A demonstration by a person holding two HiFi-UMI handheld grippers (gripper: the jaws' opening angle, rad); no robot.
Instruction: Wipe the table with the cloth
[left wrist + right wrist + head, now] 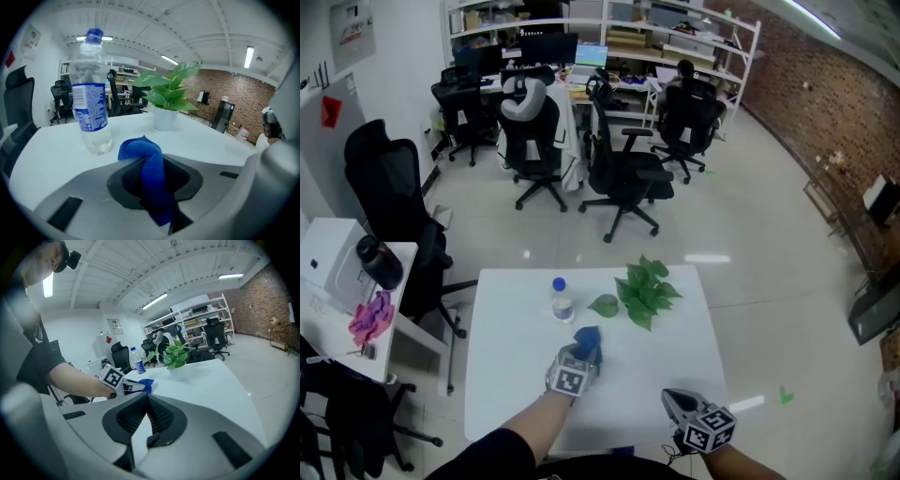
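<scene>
A bunched blue cloth [151,171] is clamped between the jaws of the left hand-held gripper [584,352], near the middle of the white square surface [511,375]. A rounded fold of the cloth is seen protruding past the jaw tips, while its lower end is lost in the dark gap between the pads. Whether the cloth rests on the surface or is held just above it cannot be told from any view.

Just beyond the cloth stands an upright clear plastic bottle with a blue cap and a blue label [90,93]; the label's print is too blurred to be read. To its right a leafy green plant in a small white pot [165,101] is seen. From the head view the pot is hidden under the leaves.

The right hand-held gripper [146,401] is held at the near right corner of the surface, well apart from the cloth. Its jaws are brought together at the tips, and nothing is gripped between them. The forearm behind it is cut off by the lower edge of the head view.
</scene>
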